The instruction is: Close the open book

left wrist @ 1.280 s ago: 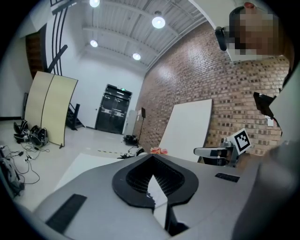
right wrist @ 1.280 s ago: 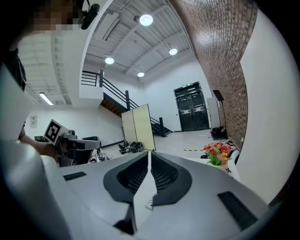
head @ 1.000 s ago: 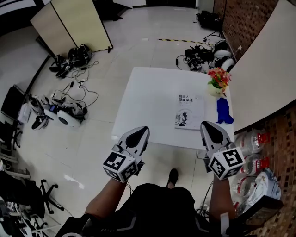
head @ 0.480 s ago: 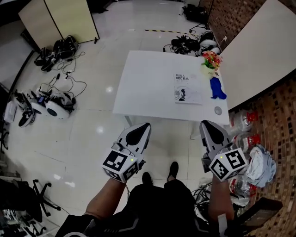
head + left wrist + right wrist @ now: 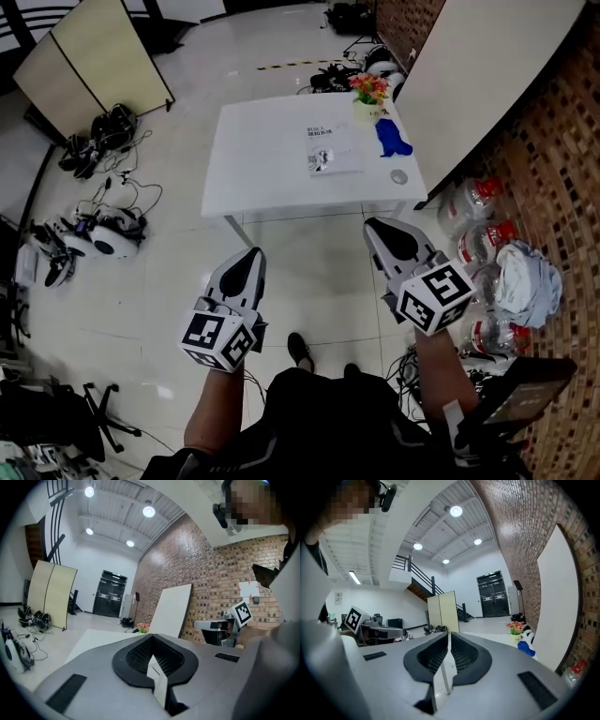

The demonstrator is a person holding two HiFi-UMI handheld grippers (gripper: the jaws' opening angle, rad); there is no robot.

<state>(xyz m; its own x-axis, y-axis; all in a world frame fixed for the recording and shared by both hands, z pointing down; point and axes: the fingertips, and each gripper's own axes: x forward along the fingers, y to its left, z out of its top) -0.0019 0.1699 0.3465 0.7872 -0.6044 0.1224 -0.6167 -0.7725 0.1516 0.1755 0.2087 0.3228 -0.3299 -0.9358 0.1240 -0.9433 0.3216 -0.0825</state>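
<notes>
Book (image 5: 333, 150) lies flat with its cover up on the far right part of the white table (image 5: 267, 164), so we judge it already closed, with nothing left to do but stand clear. Just beside it sit a pot of flowers (image 5: 368, 90) and a blue object (image 5: 392, 139). We hold the 2 grippers over the floor, well apart from the table. The left gripper (image 5: 249, 258) and the right gripper (image 5: 377, 228) both have their jaws pressed together, with nothing between them.
</notes>
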